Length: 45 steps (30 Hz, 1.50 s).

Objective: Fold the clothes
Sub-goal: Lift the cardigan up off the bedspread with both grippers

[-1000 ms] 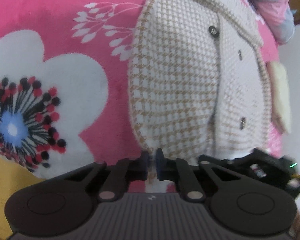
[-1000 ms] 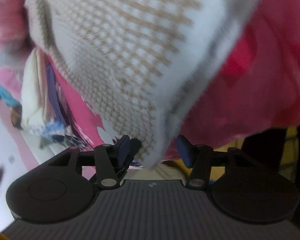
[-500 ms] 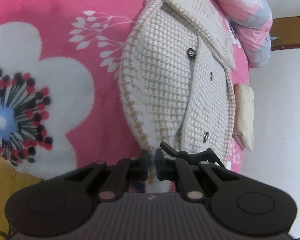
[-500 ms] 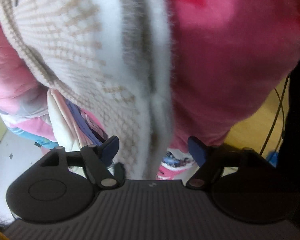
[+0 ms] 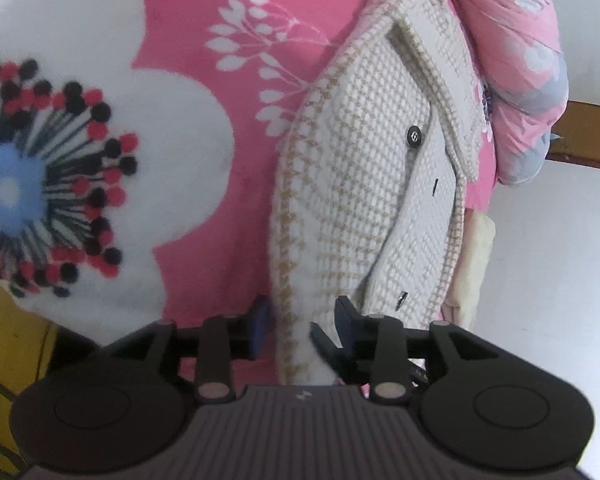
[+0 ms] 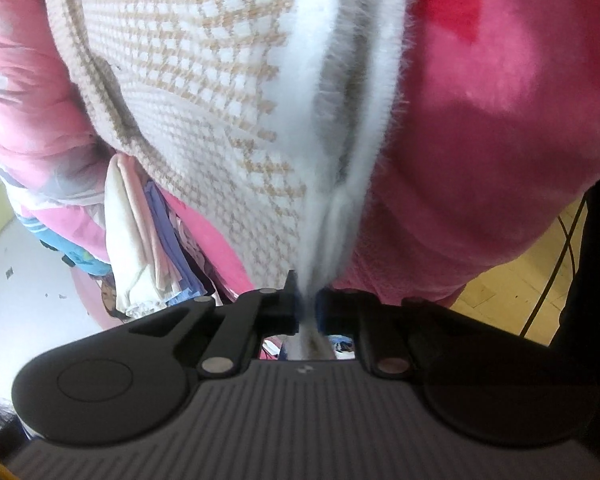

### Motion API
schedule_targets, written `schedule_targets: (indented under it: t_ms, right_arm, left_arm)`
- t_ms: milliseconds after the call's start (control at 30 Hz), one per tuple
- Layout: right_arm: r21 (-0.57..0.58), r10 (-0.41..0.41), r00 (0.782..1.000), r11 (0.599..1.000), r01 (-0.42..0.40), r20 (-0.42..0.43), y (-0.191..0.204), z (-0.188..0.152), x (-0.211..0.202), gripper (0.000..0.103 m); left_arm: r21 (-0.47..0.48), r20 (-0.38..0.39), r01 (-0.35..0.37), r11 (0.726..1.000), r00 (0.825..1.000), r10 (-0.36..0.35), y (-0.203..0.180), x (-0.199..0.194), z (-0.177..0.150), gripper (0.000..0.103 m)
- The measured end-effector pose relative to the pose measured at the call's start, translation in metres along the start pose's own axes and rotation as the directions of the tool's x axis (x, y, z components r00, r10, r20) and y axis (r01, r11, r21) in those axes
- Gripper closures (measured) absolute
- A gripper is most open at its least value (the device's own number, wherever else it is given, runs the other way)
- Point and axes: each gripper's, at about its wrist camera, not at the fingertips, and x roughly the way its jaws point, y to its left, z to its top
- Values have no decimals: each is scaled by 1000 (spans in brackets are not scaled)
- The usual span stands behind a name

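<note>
On the pink floral blanket (image 5: pixel 204 20), a cream-and-tan checked knit cardigan (image 5: pixel 364 168) lies lengthwise, its buttoned front up, one dark button (image 5: pixel 414 136) near the lapel, and its near edge hanging toward both cameras. The left gripper (image 5: pixel 302 326) has its fingers parted, with a strip of the cardigan's edge running between them; neither pad clearly presses the cloth, so it appears to hold nothing. The right gripper (image 6: pixel 308 310) has its fingers drawn nearly together on a thin, fluffy white fold of the cardigan's edge (image 6: pixel 336 128), pinching it. As for progress, the garment looks narrowed, with a side turned in along its length, yet it is not a compact folded bundle; the pictures suggest a fold partly made, with at least one more fold left, though whether the cloth is being gathered or set down cannot be settled from this moment. The blanket is plush, printed with a large white flower (image 5: pixel 100 152) with a blue centre, and spread over what seems to be a bed. A pink quilted duvet (image 5: pixel 516 64) sits just beyond the cardigan, a small stack of other pale clothes (image 6: pixel 140 232) rests beside it, and a pale floor (image 5: pixel 548 280) and a wooden strip (image 5: pixel 588 136) show at the right.
</note>
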Motion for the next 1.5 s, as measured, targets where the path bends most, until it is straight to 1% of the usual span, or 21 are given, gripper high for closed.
schedule_targets:
  t_ms: [200, 333, 400, 467, 567, 667, 733, 767, 800, 833, 867, 933, 1033, 1133, 1167, 1200, 1267, 1300, 1367, 1433, 1500]
  right_arm:
    - [-78, -32, 999, 997, 29, -38, 8, -1, -3, 97]
    - [-136, -59, 996, 989, 50, -64, 13, -2, -6, 97]
    - [-166, -73, 994, 984, 60, -76, 16, -3, -8, 97]
    - [-195, -88, 992, 978, 69, -88, 18, -3, -10, 96]
    - [-239, -110, 988, 968, 82, -105, 22, -4, -12, 93]
    - [-331, -159, 983, 936, 122, -88, 40, 9, -45, 91]
    - [-392, -192, 979, 908, 149, -72, 52, 18, -68, 84]
    - [-422, -196, 980, 891, 166, -29, 61, 28, -85, 81]
    - [-442, -198, 980, 877, 189, 24, 70, 39, -96, 73]
    - [-461, -207, 974, 858, 226, 93, 77, 50, -112, 69]
    - [-478, -214, 963, 837, 267, 165, 84, 61, -130, 67]
    - [-500, -249, 917, 778, 381, 312, 100, 85, -160, 63]
    - [-519, -274, 875, 719, 463, 400, 108, 120, -189, 63]
    - [-530, -291, 828, 657, 537, 478, 116, 155, -218, 63]
    - [-542, -294, 829, 644, 539, 476, 120, 163, -214, 63]
    - [-558, -298, 837, 636, 533, 460, 121, 170, -211, 63]
    - [-590, -306, 864, 635, 498, 399, 126, 178, -194, 62]
    - [-600, -314, 874, 637, 483, 370, 126, 184, -186, 59]
    - [-615, -327, 888, 641, 460, 323, 124, 192, -174, 59]
    - [-608, -328, 896, 658, 445, 300, 112, 185, -187, 59]
    - [-586, -325, 906, 691, 423, 271, 101, 180, -190, 59]
  left_arm:
    - [-3, -98, 11, 1000, 995, -11, 1, 35, 7, 66]
    - [17, -162, 2, 1000, 987, 1, -2, 56, 6, 71]
    - [35, -180, -4, 999, 984, 11, -5, 63, 3, 77]
    - [68, -174, -21, 997, 984, 33, -11, 68, 0, 86]
    - [124, -168, -59, 990, 983, 79, -21, 74, 0, 91]
    - [212, -164, -112, 971, 975, 148, -35, 78, -3, 90]
    - [260, -162, -142, 955, 969, 188, -42, 80, -5, 90]
    - [282, -159, -156, 947, 965, 206, -46, 81, -6, 90]
    - [299, -156, -169, 939, 962, 222, -49, 82, -7, 90]
    - [315, -151, -181, 932, 959, 238, -51, 83, -8, 89]
    - [328, -145, -193, 925, 957, 251, -53, 84, -9, 89]
    - [345, -128, -213, 914, 954, 271, -57, 85, -12, 89]
    - [369, -102, -241, 897, 949, 297, -62, 86, -15, 88]
    - [407, -79, -273, 872, 940, 331, -68, 87, -18, 87]
    - [425, -71, -285, 859, 936, 345, -69, 86, -19, 87]
    - [445, -63, -296, 845, 931, 359, -71, 85, -20, 87]
    - [485, -49, -317, 815, 921, 387, -73, 82, -23, 87]
    - [498, -43, -328, 803, 916, 400, -76, 82, -24, 87]
    - [512, -31, -347, 785, 906, 421, -80, 84, -25, 88]
    - [518, -20, -366, 773, 898, 439, -81, 83, -27, 88]
    - [510, -11, -385, 769, 891, 453, -83, 83, -29, 88]
